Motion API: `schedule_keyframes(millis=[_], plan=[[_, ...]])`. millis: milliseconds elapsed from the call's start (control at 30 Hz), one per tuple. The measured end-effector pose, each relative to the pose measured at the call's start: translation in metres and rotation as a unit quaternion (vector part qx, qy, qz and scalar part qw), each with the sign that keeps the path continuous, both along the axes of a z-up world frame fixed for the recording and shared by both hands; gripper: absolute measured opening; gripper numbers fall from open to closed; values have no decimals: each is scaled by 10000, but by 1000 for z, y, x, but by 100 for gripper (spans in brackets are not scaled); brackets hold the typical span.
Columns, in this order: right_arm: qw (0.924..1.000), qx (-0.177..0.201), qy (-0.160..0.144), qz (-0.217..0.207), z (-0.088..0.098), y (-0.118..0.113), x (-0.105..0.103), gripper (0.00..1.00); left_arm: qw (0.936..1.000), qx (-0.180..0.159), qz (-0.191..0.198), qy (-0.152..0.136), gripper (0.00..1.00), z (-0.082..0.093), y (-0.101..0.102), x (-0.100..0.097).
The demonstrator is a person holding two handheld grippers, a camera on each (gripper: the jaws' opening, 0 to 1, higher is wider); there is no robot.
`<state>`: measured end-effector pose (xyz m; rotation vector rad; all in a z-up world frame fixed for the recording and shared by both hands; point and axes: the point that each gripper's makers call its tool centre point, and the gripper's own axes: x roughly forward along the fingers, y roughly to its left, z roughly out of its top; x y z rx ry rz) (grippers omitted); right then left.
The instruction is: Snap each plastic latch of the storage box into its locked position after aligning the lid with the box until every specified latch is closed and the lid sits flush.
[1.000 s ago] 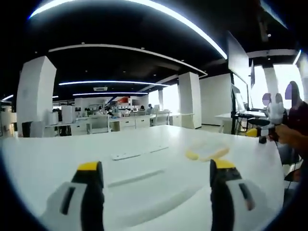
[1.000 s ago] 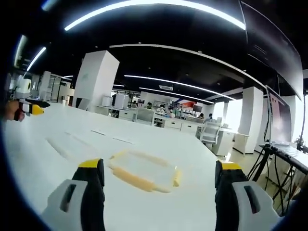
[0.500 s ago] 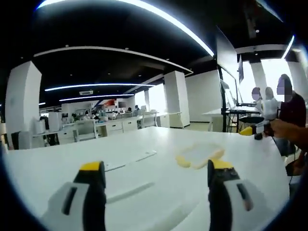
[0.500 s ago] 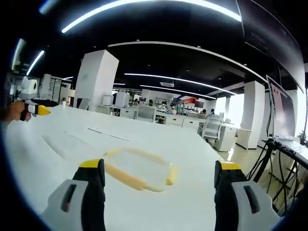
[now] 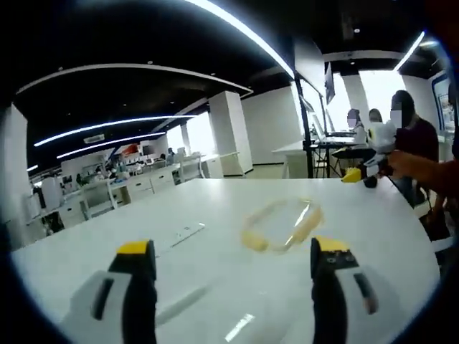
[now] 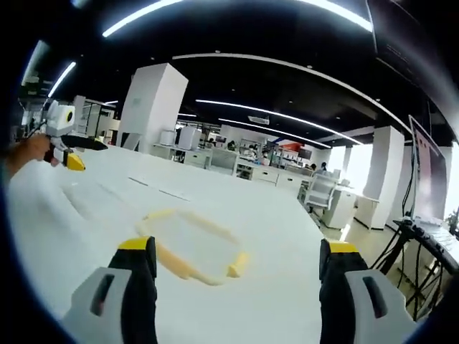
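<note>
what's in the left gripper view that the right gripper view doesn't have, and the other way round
Left gripper view alone: people standing past the table's far edge, beside a stand with a screen.

Right gripper view alone: a big white pillar and a white office chair.

Shared: the white table, the clear storage box with yellow latches lying on it untouched, and open jaws. The left gripper appears at the right view's left edge; the right gripper appears at the left view's right edge.
</note>
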<state>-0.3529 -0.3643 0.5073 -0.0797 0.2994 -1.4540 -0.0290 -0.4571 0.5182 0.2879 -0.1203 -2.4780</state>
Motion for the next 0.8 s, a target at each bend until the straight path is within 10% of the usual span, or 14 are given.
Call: schedule_keyframes(millis=[533,800], plan=[[9919,453,926,746,-11,-37,-17,99,9944,286,-878,-512,89,-17,-21,-41],[9756,768,1487,1423,-21,-56,-18,98,9851,485,-1273,-1049,89,-28,-34,-56]])
